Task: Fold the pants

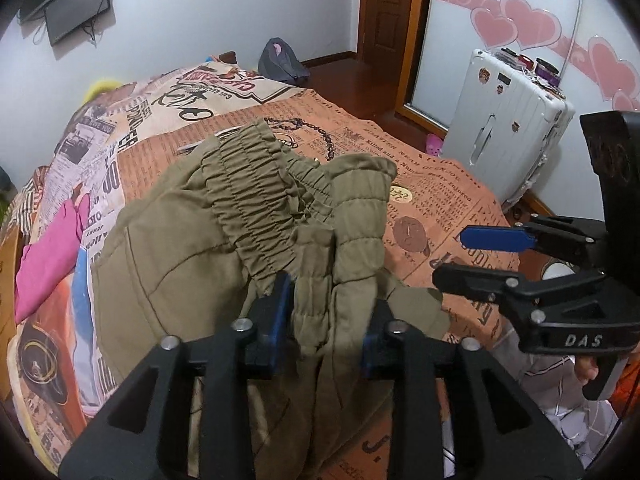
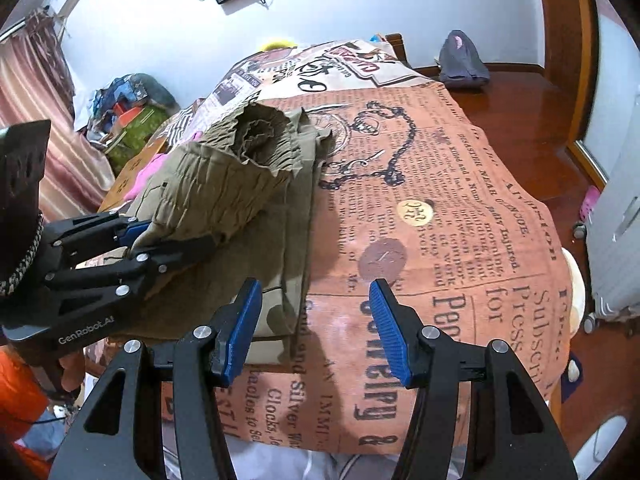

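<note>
Olive green pants (image 1: 192, 248) with a gathered elastic waistband lie bunched on the bed, folded over themselves. My left gripper (image 1: 326, 316) is shut on a bunched fold of the pants and holds it lifted; it also shows in the right wrist view (image 2: 168, 240), clamped on the fabric. In the right wrist view the pants (image 2: 224, 184) sit at left with the cuff opening up. My right gripper (image 2: 316, 328) is open and empty, above the bedspread just right of the pants' near edge. In the left wrist view it (image 1: 456, 254) hovers at right.
The bed is covered by an orange newspaper-print bedspread (image 2: 440, 208). A pink garment (image 1: 48, 256) lies at the bed's left. A white suitcase (image 1: 508, 128) stands right of the bed on the wooden floor. A grey bag (image 1: 282, 60) sits by the far wall.
</note>
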### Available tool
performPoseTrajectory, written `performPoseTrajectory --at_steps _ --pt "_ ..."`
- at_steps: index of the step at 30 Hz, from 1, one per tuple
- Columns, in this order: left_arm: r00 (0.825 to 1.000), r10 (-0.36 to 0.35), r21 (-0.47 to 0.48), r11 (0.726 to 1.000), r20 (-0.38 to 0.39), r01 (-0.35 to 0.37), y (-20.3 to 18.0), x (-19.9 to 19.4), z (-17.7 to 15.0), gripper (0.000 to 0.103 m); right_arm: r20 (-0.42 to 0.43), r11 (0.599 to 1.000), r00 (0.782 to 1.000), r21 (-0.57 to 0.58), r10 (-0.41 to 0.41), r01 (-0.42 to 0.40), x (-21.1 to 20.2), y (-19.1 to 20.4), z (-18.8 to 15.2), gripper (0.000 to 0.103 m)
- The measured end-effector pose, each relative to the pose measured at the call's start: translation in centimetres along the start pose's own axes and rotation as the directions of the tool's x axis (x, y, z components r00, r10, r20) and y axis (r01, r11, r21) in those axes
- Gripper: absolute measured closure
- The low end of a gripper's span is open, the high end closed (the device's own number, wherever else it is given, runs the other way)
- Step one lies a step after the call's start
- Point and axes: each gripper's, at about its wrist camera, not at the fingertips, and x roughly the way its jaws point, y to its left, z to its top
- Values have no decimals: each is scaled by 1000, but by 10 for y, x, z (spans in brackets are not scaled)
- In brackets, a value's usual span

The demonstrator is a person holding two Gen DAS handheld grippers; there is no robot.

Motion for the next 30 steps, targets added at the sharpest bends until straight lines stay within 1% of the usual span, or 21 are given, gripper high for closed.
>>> performPoseTrajectory --at_steps 2,3,8,9,11,13,15,16,17,20,21,23,24,26,27,29,30 --pt "1000 -22 -21 1000 -12 22 2 -2 -1 36 5 1000 1000 2 -2 2 -4 0 1 50" --pt "999 -34 -35 999 -4 34 4 -6 -3 35 7 1000 1000 3 0 0 -6 0 0 50" --pt "999 -48 -49 998 -4 47 9 -23 -6 35 9 1000 1000 3 7 -7 -8 3 -3 50" --pt "999 -46 -51 998 6 46 11 -31 -7 35 8 1000 1000 2 7 -7 -8 4 -3 50" --pt "997 -36 -56 998 63 39 19 -56 -8 35 7 1000 1000 -5 7 -7 -9 7 -4 50" --pt "993 -2 -66 998 114 9 31 -77 -7 33 5 1000 1000 -12 11 -11 -9 10 -4 50" --pt "988 34 -86 996 150 -21 46 -91 -2 26 1 1000 1000 -14 24 -24 -9 15 -3 50" --pt "986 54 -96 995 159 -39 55 -93 0 24 1 999 1000 -13 29 -29 -9 17 -3 50" --pt "983 79 -109 992 165 -62 64 -93 4 22 3 999 999 -12 37 -37 -9 19 -3 50" --pt "976 141 -138 983 169 -118 97 -83 17 22 4 997 997 -12 76 -76 -8 31 -4 48" --pt "970 176 -130 979 170 -155 108 -74 23 22 2 996 996 -15 84 -84 -7 35 -4 47" --pt "960 241 -110 968 139 -227 125 -52 33 22 -16 995 995 -29 96 -96 0 45 -7 45" --pt "960 251 -106 965 121 -239 132 -44 36 22 -27 994 995 -36 98 -99 4 48 -9 45" --pt "968 240 -106 967 71 -232 148 -19 44 22 -60 994 993 -38 100 -102 16 54 -12 45" --pt "974 226 -103 970 28 -222 156 -1 47 22 -79 994 992 -35 103 -106 24 55 -15 45" --pt "974 224 -86 970 -46 -227 164 25 46 22 -106 994 990 -39 95 -100 36 58 -17 45" --pt "968 233 -66 969 -92 -239 169 42 43 22 -117 995 989 -46 87 -93 41 59 -18 45"
